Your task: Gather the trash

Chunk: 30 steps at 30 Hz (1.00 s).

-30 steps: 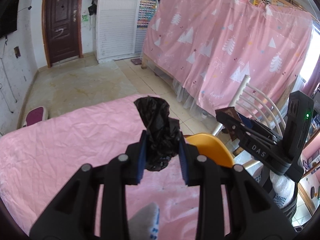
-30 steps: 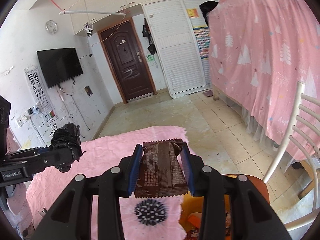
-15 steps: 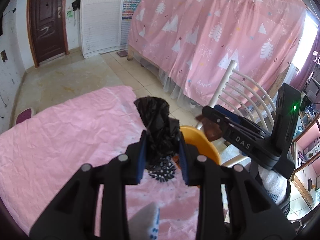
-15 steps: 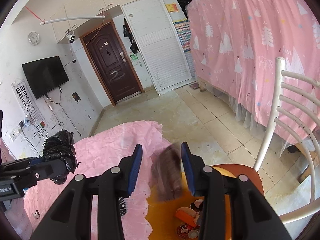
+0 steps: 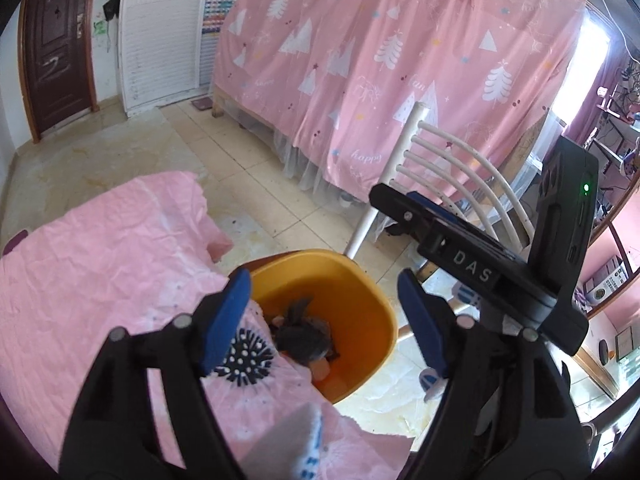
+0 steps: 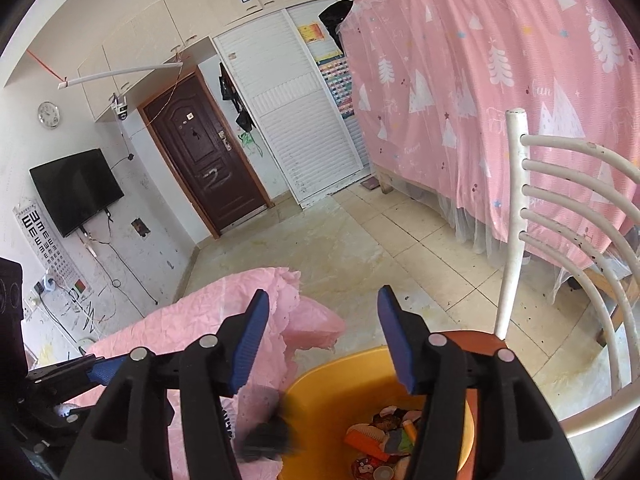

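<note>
over orange bin (image 5: pixel 360 280) | both claws just opened | black bag (image 5: pixel 304 334) inside

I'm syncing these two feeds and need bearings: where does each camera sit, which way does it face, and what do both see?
Left wrist: sits on the left hand-held gripper, looking down over its open blue-padded fingers into the yellow bin beside the pink tablecloth; the right hand-held gripper shows alongside.
Right wrist: sits on the right hand-held gripper, facing the brown door and floor, bin below; jaws open, nothing between.
Shared: bin, tablecloth, white chair, pink curtain, door.
</note>
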Motion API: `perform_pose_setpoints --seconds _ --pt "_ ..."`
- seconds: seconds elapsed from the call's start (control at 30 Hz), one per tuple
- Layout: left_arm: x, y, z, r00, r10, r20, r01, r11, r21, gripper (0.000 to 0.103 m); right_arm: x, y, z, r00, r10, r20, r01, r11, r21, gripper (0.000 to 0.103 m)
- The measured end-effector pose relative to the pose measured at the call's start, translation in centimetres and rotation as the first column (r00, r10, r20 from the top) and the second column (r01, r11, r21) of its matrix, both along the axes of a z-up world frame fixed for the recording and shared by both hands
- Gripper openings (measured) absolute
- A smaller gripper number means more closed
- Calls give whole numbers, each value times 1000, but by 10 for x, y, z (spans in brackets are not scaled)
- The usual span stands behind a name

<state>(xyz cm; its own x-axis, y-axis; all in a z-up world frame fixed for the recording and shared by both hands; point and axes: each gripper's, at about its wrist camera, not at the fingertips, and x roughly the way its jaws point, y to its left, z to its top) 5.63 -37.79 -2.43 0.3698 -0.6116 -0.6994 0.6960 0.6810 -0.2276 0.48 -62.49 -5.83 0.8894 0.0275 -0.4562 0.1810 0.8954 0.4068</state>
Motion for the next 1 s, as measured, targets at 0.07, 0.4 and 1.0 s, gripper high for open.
perform_pose_setpoints --seconds 0.07,0.4,1.0 --pt "0 2 0 1000 3 -5 -3 1000 -1 72 -1 2 0 1000 -2 3 2 1000 1 52" --pt "1 37 11 999 50 13 -50 999 -20 73 3 29 14 999 36 -4 -36 999 -21 69" --pt "-2 181 30 906 377 192 -371 926 -65 91 30 152 50 980 196 21 -190 967 -170 92"
